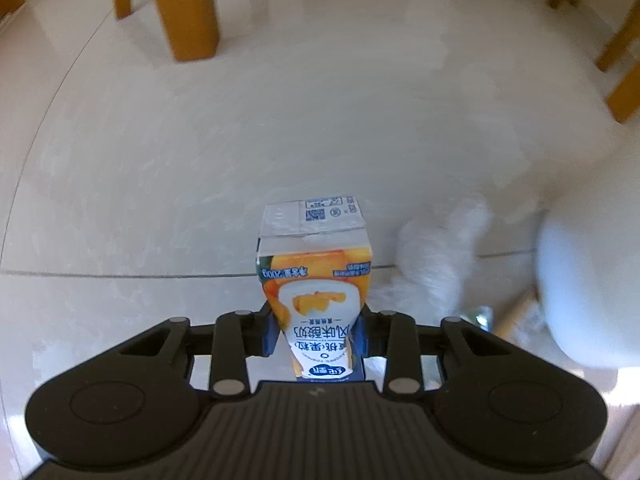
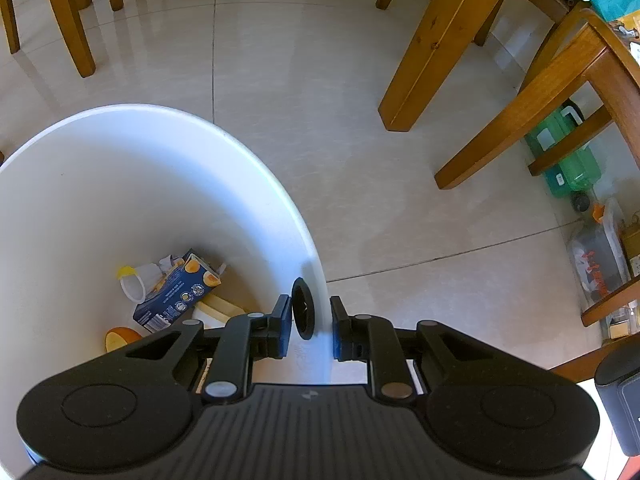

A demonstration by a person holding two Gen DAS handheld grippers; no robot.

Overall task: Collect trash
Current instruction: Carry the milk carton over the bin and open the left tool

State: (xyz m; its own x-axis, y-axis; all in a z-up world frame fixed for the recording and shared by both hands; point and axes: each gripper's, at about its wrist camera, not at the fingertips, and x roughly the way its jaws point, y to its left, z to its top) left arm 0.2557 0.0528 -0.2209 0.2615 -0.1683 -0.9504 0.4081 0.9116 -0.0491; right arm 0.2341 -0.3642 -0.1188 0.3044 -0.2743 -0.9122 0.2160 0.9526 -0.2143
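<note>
One claw (image 1: pixel 316 336), one carton (image 1: pixel 316 280), gripped

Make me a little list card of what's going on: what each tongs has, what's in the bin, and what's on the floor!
left tongs: shut on the yogurt carton, held clear of the tiled floor
right tongs: shut on the rim of the white bin
inside the bin: a blue carton, a clear cup with yellow lid, other scraps
on the floor near the bin: white crumpled stuff, too blurry to name
around: wooden chair legs
</note>
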